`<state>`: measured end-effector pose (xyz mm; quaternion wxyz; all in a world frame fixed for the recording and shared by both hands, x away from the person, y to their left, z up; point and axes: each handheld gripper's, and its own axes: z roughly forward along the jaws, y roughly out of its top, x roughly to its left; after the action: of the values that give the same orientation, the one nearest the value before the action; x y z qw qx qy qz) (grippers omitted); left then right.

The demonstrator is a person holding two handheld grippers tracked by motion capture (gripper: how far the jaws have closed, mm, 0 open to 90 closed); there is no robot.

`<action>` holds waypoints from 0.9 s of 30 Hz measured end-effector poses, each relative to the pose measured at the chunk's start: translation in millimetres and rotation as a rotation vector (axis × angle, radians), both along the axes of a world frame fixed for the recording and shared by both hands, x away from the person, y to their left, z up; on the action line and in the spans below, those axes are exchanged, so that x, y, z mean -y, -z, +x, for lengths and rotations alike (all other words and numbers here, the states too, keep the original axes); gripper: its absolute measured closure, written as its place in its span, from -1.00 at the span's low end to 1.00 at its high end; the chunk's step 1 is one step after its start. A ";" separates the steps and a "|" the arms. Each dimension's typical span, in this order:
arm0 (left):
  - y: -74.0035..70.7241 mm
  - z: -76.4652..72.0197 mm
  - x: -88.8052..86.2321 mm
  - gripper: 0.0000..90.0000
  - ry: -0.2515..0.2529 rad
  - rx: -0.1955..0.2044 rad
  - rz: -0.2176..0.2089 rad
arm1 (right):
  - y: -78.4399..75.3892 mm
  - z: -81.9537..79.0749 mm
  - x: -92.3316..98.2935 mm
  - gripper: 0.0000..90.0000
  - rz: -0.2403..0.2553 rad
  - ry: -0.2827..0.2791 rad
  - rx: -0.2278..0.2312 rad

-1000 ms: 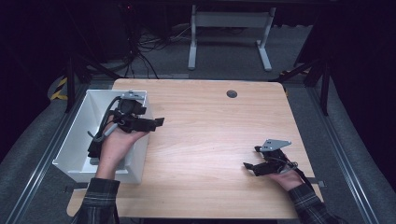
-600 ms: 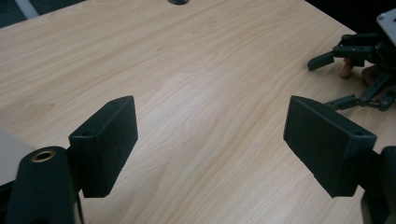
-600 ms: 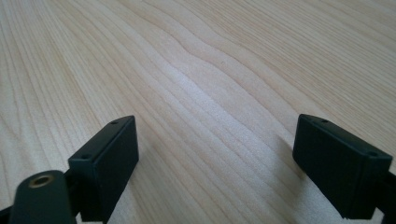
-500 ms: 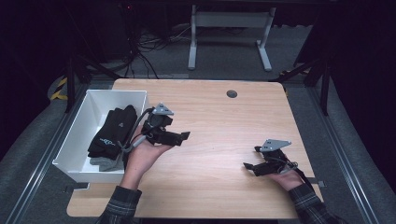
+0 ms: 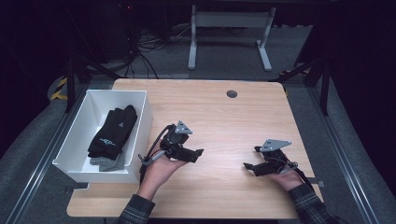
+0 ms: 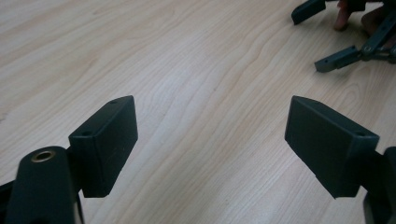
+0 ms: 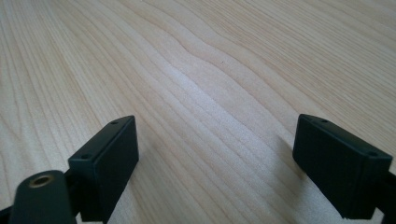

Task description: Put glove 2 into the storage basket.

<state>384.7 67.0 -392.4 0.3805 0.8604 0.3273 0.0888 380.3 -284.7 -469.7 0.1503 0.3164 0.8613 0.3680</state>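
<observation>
My left gripper hovers low over the wooden table, just right of a white bin; it is open with nothing between its jaws. Black socks and a grey piece lie inside the bin. Near the table's front right, my right gripper rests, open and empty as well. In the left gripper view the right gripper appears at the top right, held by a hand.
A round cable hole sits at the table's far edge. Behind the table stands a metal frame on the dark floor, with cables to its left. The bin overhangs the table's left side.
My left gripper has moved from above the bin rightward and down onto the open tabletop, empty. The socks now lie uncovered in the bin. The right gripper stayed put.
</observation>
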 end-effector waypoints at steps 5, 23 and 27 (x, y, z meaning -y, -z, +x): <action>19.4 -3.8 8.6 -0.62 0.028 -0.011 0.026 | 0.0 0.0 0.0 -0.68 0.000 0.000 0.000; 72.3 -20.3 21.0 -0.92 0.069 -0.014 0.136 | 0.0 0.0 0.0 -0.68 0.000 0.000 0.000; 78.8 -22.7 22.3 -1.00 0.088 -0.006 0.141 | 0.0 0.0 0.0 -0.68 0.000 0.000 0.000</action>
<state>362.0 44.7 -471.2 0.3215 0.8989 0.2831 0.0925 380.3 -284.6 -469.7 0.1504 0.3164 0.8613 0.3679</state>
